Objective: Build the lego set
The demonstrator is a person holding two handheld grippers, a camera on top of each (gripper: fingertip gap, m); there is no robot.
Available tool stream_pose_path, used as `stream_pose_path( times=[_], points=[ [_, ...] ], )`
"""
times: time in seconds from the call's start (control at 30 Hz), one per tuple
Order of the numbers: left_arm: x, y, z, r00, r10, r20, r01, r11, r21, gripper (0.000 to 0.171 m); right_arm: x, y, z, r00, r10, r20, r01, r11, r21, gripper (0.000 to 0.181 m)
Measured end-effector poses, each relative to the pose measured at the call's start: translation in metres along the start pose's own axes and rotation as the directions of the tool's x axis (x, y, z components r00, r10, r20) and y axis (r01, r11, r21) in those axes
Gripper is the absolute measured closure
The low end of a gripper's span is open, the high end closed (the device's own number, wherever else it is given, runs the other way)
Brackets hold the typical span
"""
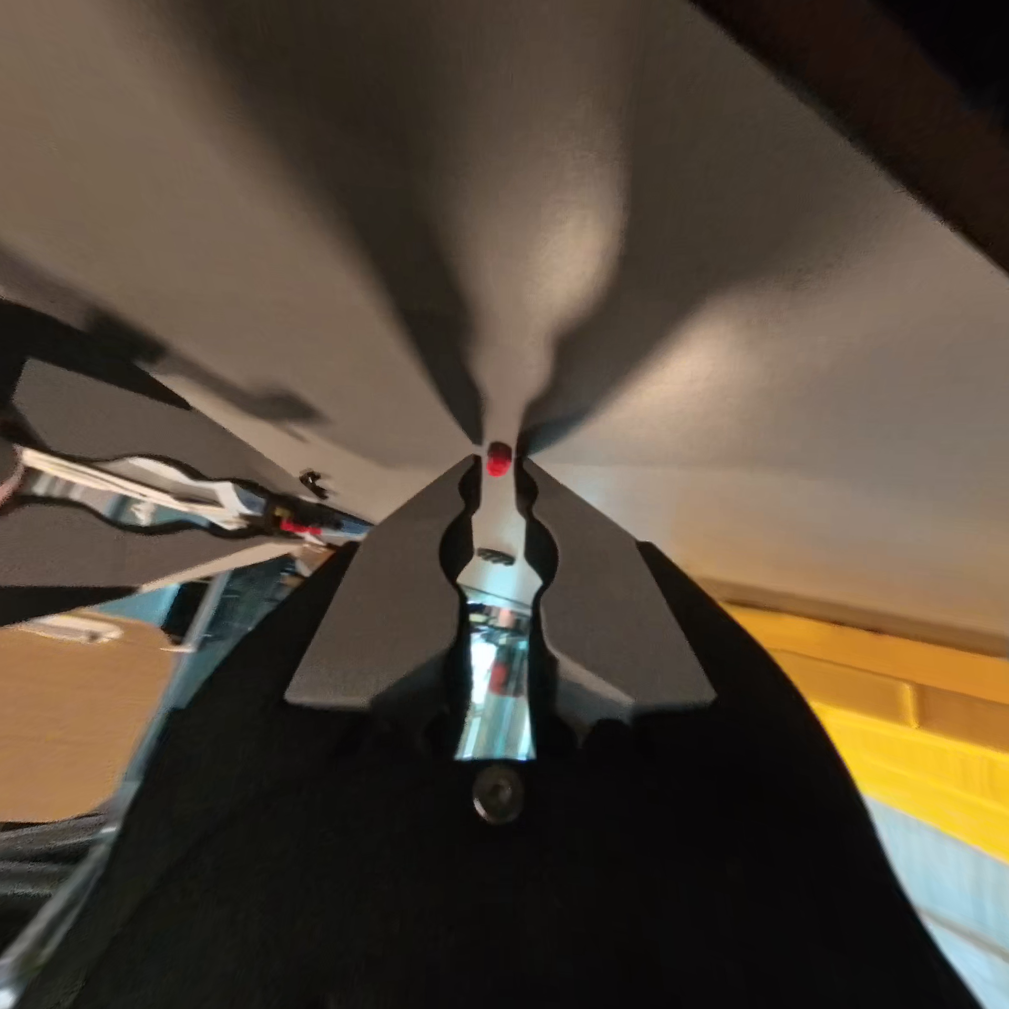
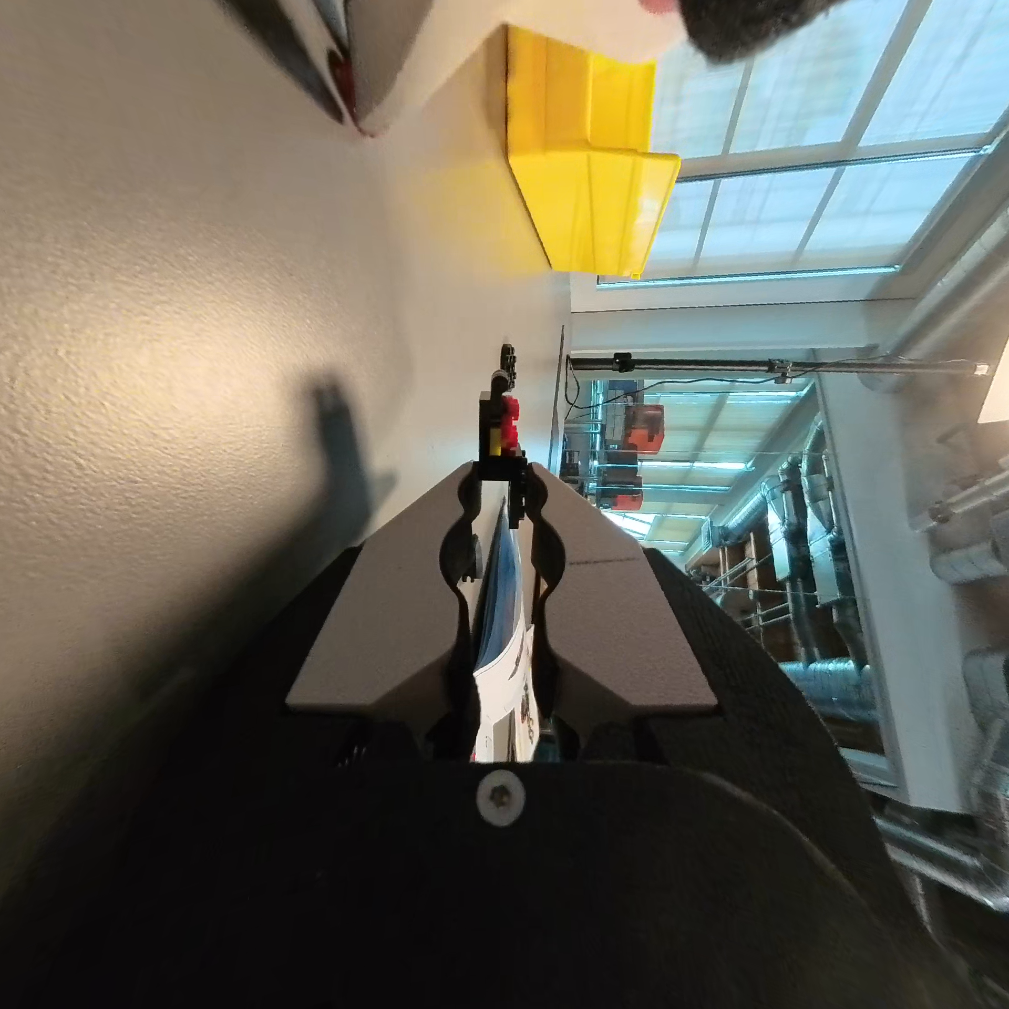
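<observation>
Left tongs (image 1: 498,464): nearly closed, tips pinching a small red piece (image 1: 498,457) just above the white bench (image 1: 710,382).
Right tongs (image 2: 502,480): closed on the black base of a small lego assembly (image 2: 499,431), black with red and yellow parts, which sticks forward past the tips.
Long axis: the assembly runs straight out along the tongs' line.
Relation for next move: I judge the red piece must travel to the assembly; the left tongs show in the right view's upper left corner, well apart.
Yellow bin (image 2: 589,158): further back on the bench.
</observation>
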State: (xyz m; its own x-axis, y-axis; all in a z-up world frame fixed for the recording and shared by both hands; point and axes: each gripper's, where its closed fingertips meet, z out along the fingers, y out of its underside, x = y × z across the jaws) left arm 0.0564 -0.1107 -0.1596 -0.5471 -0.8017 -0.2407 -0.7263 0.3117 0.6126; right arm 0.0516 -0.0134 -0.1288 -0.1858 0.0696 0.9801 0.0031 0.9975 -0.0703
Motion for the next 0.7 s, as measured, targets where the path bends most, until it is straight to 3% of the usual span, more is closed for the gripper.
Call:
stream_pose_path(
  times=[0.1,0.17,0.2,0.23,0.3,0.37,0.43,0.5,0.6,0.7],
  points=[
    [0.006,0.003,-0.004,0.968,-0.230,-0.098,0.238,0.968,0.080,0.134,0.000,-0.001,0.001,1.000,0.000,-0.003,0.000,1.000,0.002,0.168],
    [0.006,0.002,-0.008,0.867,-0.456,-0.200,0.491,0.849,0.195,0.129,0.000,-0.001,0.001,1.000,0.000,-0.005,0.000,1.000,0.003,0.168],
    [0.004,0.001,-0.010,0.777,-0.569,-0.268,0.627,0.737,0.253,0.129,0.000,-0.001,0.001,1.000,0.003,-0.006,-0.003,1.000,0.003,0.168],
    [0.000,0.001,-0.012,0.655,-0.674,-0.341,0.756,0.585,0.295,0.131,-0.001,-0.001,0.001,1.000,0.009,-0.006,-0.009,1.000,0.004,0.168],
    [-0.006,0.000,-0.015,0.359,-0.773,-0.523,0.927,0.227,0.300,0.133,0.000,-0.001,0.000,1.000,0.024,-0.005,-0.024,1.000,0.007,0.168],
    [-0.013,0.003,-0.016,0.090,-0.767,-0.636,0.959,-0.105,0.262,0.136,0.000,-0.001,-0.001,1.000,0.022,-0.006,-0.022,1.000,0.006,0.168],
    [-0.015,0.008,-0.014,-0.105,-0.736,-0.669,0.912,-0.340,0.231,0.135,0.001,-0.003,-0.002,1.000,-0.004,-0.008,0.004,1.000,0.005,0.168],
    [-0.010,0.011,-0.010,-0.214,-0.745,-0.631,0.865,-0.445,0.233,0.127,0.000,-0.005,-0.002,0.998,-0.061,-0.015,0.061,0.998,-0.007,0.168],
    [-0.002,0.007,-0.006,-0.357,-0.748,-0.559,0.805,-0.550,0.223,0.127,0.001,-0.010,-0.003,0.982,-0.183,-0.048,0.181,0.983,-0.036,0.168],
    [-0.001,-0.003,-0.004,-0.424,-0.718,-0.552,0.768,-0.608,0.202,0.129,0.001,-0.017,-0.005,0.974,-0.220,-0.058,0.219,0.975,-0.024,0.168]
  ],
)
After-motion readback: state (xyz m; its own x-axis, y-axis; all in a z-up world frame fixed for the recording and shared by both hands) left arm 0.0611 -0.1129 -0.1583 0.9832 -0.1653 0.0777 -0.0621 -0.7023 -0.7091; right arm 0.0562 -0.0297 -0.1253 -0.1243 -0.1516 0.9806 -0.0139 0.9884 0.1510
